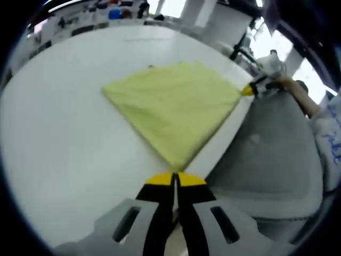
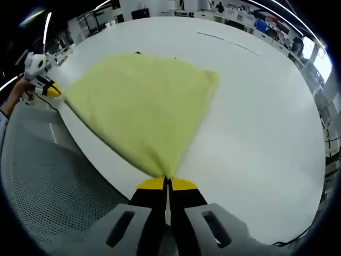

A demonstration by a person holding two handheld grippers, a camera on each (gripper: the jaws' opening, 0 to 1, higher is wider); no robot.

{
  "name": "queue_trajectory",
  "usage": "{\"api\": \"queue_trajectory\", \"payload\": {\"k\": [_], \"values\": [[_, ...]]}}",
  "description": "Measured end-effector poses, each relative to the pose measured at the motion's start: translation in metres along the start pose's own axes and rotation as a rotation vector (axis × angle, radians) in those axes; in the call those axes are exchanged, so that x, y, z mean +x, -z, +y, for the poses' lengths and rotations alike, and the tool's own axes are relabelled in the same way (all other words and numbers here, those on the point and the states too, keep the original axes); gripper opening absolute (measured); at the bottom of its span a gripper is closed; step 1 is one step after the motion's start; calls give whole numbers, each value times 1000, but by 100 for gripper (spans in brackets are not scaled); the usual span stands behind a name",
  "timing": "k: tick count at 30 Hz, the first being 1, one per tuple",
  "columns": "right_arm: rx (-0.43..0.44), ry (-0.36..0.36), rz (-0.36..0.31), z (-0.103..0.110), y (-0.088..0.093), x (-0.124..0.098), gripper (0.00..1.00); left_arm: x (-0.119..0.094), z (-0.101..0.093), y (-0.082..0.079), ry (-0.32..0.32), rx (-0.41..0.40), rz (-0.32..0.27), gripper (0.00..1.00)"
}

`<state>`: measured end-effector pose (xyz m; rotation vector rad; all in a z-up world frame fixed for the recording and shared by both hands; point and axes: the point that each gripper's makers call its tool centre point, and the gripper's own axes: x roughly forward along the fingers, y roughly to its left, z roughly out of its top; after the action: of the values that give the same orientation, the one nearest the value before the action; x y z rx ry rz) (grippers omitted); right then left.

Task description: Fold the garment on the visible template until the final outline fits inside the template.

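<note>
A pale yellow garment (image 1: 173, 109) lies spread on the white table (image 1: 64, 133), one corner hanging at the table's near edge. My left gripper (image 1: 175, 178) is shut on that near corner. In the right gripper view the same yellow garment (image 2: 138, 106) fans out over the white table (image 2: 256, 128), and my right gripper (image 2: 167, 183) is shut on its other near corner. Each view catches the other gripper far off at the cloth's side corner: the right gripper (image 1: 249, 89) with a person's hand, the left gripper (image 2: 50, 90) at the left edge.
A grey perforated surface (image 2: 48, 176) runs below the table's edge, seen as a grey seat (image 1: 272, 154) too. A person's sleeve (image 1: 330, 133) shows at the right. Shelves with clutter (image 1: 101, 13) line the far wall. A thin dark line (image 2: 229, 41) marks the far tabletop.
</note>
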<state>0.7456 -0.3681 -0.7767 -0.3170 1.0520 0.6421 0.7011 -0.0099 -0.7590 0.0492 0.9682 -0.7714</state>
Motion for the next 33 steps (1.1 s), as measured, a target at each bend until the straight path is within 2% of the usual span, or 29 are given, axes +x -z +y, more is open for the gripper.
{"api": "queue_trajectory", "payload": {"k": [3,4,6,10,12,17,18,19,20,23,27,33], "values": [[-5,2,2,1,0,-1,2,-4,0,-3,-13,1,-7,0],[-6,2,3,1,0,-1,2,-7,1,-6,-24,2,-23,0],[0,1,3,2,1,0,2,-11,3,-23,-39,-14,-102,0],[0,1,4,2,1,0,2,-8,4,-31,-37,-27,-123,0],[-2,2,4,3,1,0,2,-2,4,-31,-46,-12,-115,0],[-5,6,4,3,1,0,2,8,-3,-24,-11,-10,-79,0],[-4,7,4,3,1,0,2,10,-1,-18,-22,-1,-44,0],[-4,7,4,3,1,0,2,11,4,-5,-56,59,39,0],[-5,7,4,3,0,0,2,12,5,-1,-61,75,63,0],[-6,9,3,4,0,0,2,15,2,-3,-38,46,35,0],[1,7,1,3,0,0,2,18,3,-2,-40,33,32,0],[3,5,-3,3,0,0,2,20,6,1,-62,61,72,0]]}}
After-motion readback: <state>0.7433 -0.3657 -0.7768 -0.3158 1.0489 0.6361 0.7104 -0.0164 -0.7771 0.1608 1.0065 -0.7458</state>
